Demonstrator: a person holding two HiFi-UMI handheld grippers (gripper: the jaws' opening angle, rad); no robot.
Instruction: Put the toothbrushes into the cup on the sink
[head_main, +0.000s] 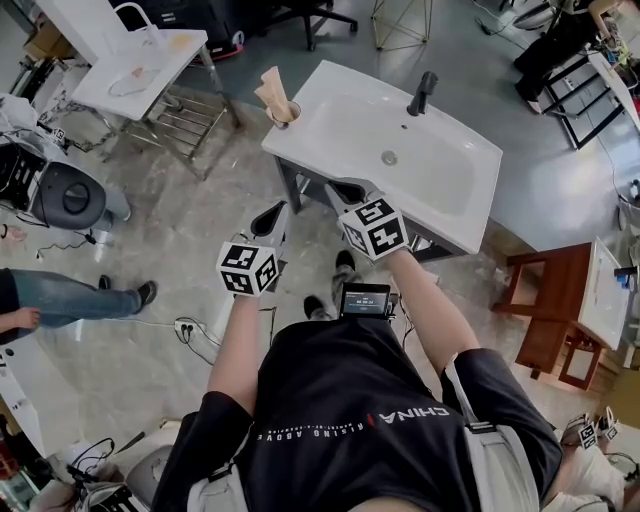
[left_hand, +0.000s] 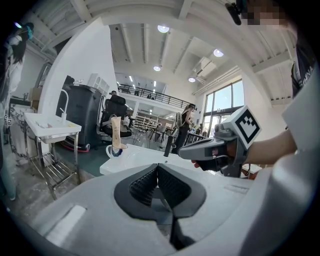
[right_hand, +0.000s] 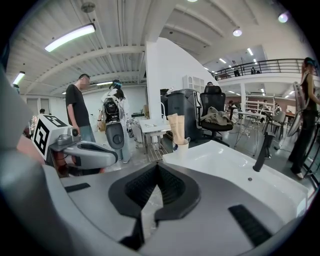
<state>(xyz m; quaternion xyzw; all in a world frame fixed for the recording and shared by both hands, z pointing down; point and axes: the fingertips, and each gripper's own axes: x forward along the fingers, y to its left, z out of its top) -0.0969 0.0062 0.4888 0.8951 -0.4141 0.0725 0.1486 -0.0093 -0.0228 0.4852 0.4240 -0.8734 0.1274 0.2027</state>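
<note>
A white cup (head_main: 283, 112) stands on the far left corner of the white sink (head_main: 440, 190), with beige toothbrush packs (head_main: 273, 90) upright in it. My left gripper (head_main: 270, 218) and right gripper (head_main: 346, 193) hover side by side at the sink's near edge, short of the cup. Both are shut with nothing between the pads. In the left gripper view its closed jaws (left_hand: 158, 167) point at the cup (left_hand: 115, 150) and packs (left_hand: 116, 131). The right gripper view shows shut jaws (right_hand: 158, 167), with the cup (right_hand: 182, 145) ahead and the black faucet (right_hand: 263, 145) to the right.
A black faucet (head_main: 423, 92) rises at the sink's back edge. A white side table (head_main: 140, 60) with a metal rack stands at the back left. A wooden stool (head_main: 560, 310) is at the right. Another person's legs (head_main: 70, 295) reach in from the left.
</note>
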